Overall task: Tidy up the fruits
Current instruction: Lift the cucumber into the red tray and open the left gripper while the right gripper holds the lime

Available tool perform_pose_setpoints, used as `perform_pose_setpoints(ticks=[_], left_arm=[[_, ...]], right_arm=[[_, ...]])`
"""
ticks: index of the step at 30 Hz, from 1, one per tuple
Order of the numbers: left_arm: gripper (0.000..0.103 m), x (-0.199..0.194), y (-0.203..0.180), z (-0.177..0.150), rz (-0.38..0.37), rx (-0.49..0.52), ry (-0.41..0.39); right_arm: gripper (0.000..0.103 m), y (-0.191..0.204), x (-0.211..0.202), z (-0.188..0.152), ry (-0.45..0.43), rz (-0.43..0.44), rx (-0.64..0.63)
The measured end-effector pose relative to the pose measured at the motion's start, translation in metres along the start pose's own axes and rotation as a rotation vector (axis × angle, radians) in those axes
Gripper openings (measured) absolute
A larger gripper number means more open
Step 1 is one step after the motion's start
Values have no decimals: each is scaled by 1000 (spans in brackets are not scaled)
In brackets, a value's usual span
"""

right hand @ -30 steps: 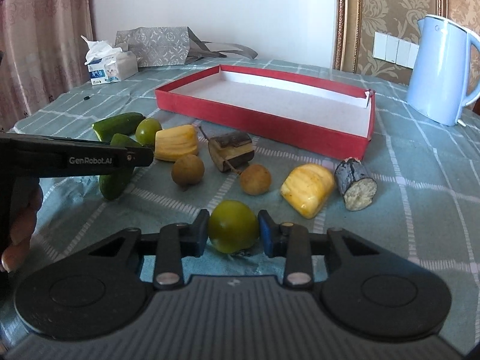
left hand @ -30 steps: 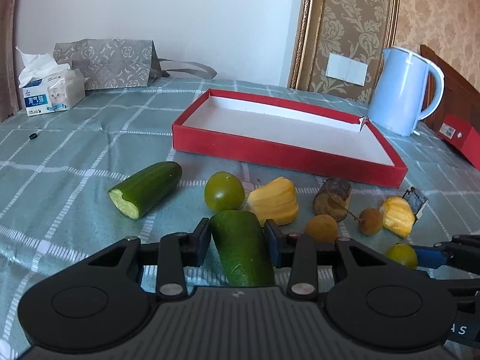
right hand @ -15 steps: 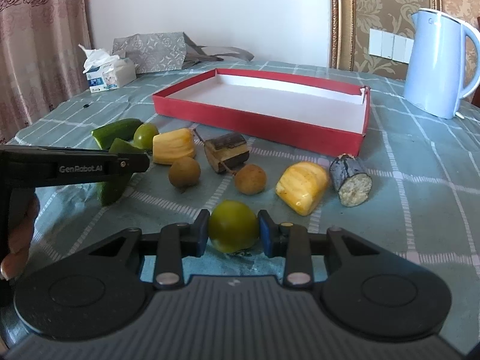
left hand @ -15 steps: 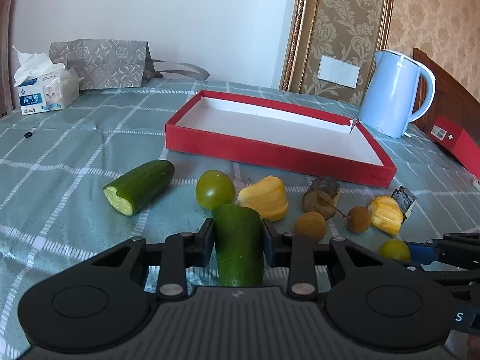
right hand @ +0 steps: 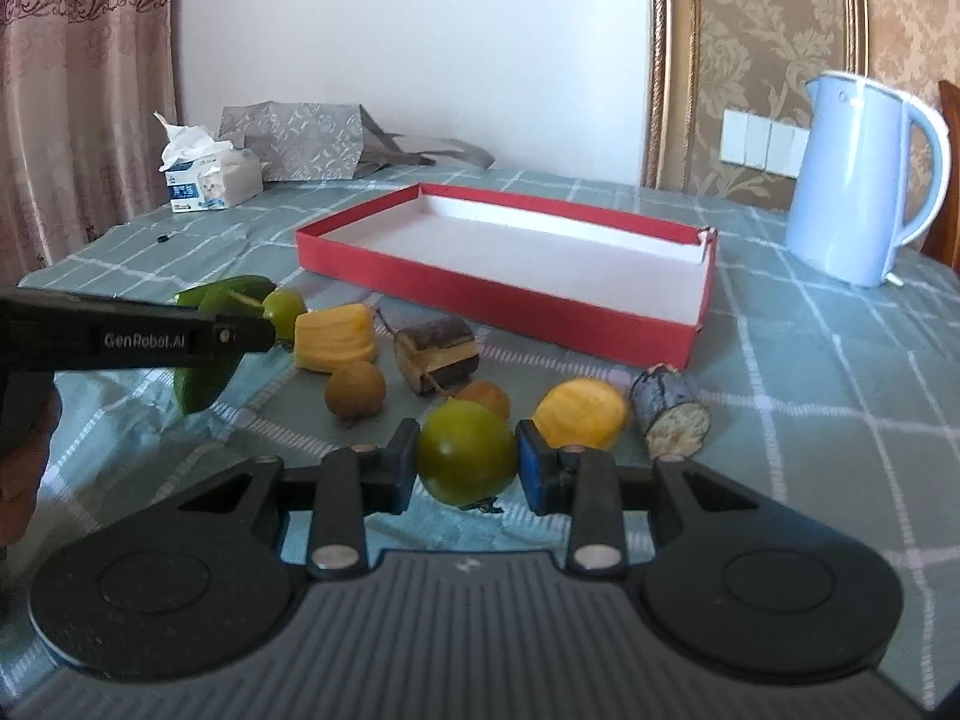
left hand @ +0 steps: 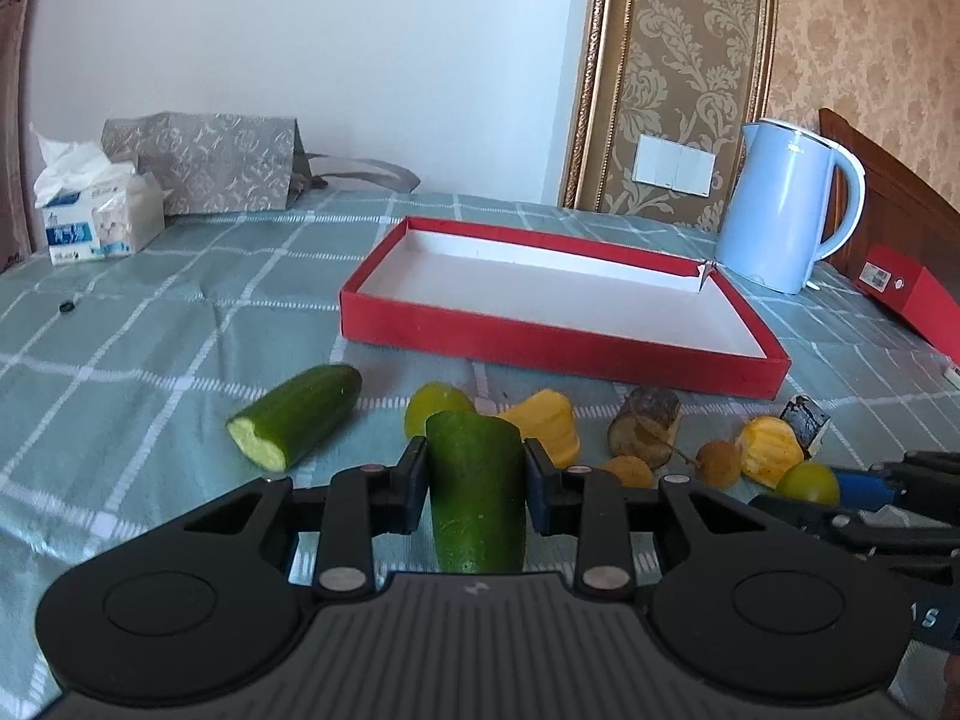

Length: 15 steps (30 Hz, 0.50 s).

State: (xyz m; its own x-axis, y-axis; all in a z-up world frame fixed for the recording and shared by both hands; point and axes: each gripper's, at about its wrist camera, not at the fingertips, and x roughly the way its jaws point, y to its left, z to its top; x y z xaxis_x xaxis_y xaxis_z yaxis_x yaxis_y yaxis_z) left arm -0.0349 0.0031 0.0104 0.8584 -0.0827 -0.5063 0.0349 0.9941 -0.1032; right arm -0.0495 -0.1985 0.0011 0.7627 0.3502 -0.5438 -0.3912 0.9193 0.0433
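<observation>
My left gripper (left hand: 474, 483) is shut on a green cucumber piece (left hand: 475, 489) and holds it above the tablecloth; it also shows in the right wrist view (right hand: 204, 372). My right gripper (right hand: 467, 465) is shut on a round green fruit (right hand: 467, 461), lifted off the table; it shows in the left wrist view (left hand: 807, 483). The empty red tray (left hand: 558, 339) with a white floor lies beyond. On the cloth lie another cucumber piece (left hand: 297, 414), a green fruit (left hand: 435, 408), yellow jackfruit pieces (left hand: 549, 429) (right hand: 579, 414), brown longans (right hand: 355, 390) and dark stubs (right hand: 438, 354).
A light blue kettle (left hand: 786, 216) stands right of the tray. A tissue pack (left hand: 99, 222) and a grey paper bag (left hand: 210, 162) sit at the back left. A red box (left hand: 918, 300) lies at the far right edge.
Both grippers have risen with their loads: the cucumber piece and the green fruit are now off the cloth. The rest of the fruit has not moved.
</observation>
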Motion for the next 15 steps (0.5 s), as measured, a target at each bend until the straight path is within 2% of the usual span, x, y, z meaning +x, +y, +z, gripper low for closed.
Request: perform_pose_setpoints(ticks=[9, 15], left_arm=[[32, 18, -21, 52, -9, 115, -83], [32, 72, -38, 92, -17, 169, -44]], right_arm=[[32, -3, 8, -1, -9, 47, 37], [32, -11, 11, -1, -44, 62, 66]])
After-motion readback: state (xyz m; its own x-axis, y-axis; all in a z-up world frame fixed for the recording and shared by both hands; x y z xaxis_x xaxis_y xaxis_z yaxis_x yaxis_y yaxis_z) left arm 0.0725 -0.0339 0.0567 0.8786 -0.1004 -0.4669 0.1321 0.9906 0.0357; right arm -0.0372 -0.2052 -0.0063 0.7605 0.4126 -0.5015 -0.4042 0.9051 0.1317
